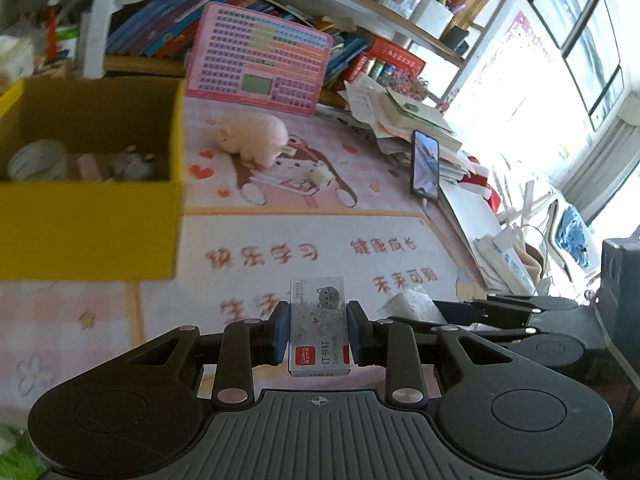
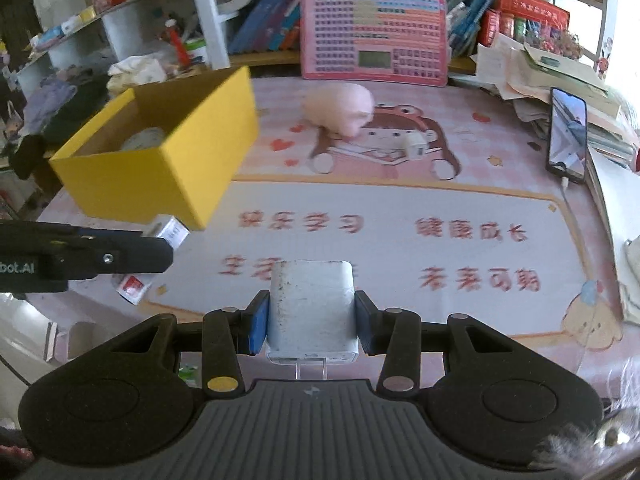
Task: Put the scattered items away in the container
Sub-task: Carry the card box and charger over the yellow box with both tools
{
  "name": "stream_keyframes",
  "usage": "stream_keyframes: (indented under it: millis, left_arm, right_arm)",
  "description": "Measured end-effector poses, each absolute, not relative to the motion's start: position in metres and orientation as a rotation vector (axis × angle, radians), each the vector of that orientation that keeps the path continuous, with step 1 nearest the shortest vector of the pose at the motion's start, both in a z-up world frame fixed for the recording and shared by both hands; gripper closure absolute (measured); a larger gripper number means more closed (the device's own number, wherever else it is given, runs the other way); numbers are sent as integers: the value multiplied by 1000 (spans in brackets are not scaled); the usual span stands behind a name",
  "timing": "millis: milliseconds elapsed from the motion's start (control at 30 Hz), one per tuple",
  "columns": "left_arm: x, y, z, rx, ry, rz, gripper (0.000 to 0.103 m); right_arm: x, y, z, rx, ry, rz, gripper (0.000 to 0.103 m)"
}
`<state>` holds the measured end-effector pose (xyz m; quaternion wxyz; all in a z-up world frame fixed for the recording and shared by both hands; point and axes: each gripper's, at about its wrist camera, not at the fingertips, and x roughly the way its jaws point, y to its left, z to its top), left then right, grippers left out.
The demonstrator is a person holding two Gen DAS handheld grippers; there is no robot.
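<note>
L gripper (image 1: 319,332) pinches small grey staple box (image 1: 319,326) & R gripper (image 2: 311,320) clamps white plug-in charger block (image 2: 311,304), both above counter (image 2: 440,200) w/ pink cartoon mat, yellow cardboard box (image 2: 160,172) to their left.

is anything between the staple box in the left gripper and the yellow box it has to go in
Nothing visible. The left gripper holds the staple box, and only bare mat lies between it and the yellow box up to the left. The plush pig sits farther back, off that path.
</note>
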<state>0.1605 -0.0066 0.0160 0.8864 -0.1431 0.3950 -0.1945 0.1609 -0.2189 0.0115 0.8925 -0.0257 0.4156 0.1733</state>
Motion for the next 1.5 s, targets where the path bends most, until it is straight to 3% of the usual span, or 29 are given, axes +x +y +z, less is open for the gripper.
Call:
stream_keyframes:
  millis: [700, 1500]
  left_arm:
    - [89, 88, 17, -291, 773, -274, 75]
    - [74, 143, 15, -356, 756, -231, 75]
  right_arm:
    - [102, -114, 10, -122, 852, 470, 62]
    - [91, -60, 13, -174, 838, 549, 62]
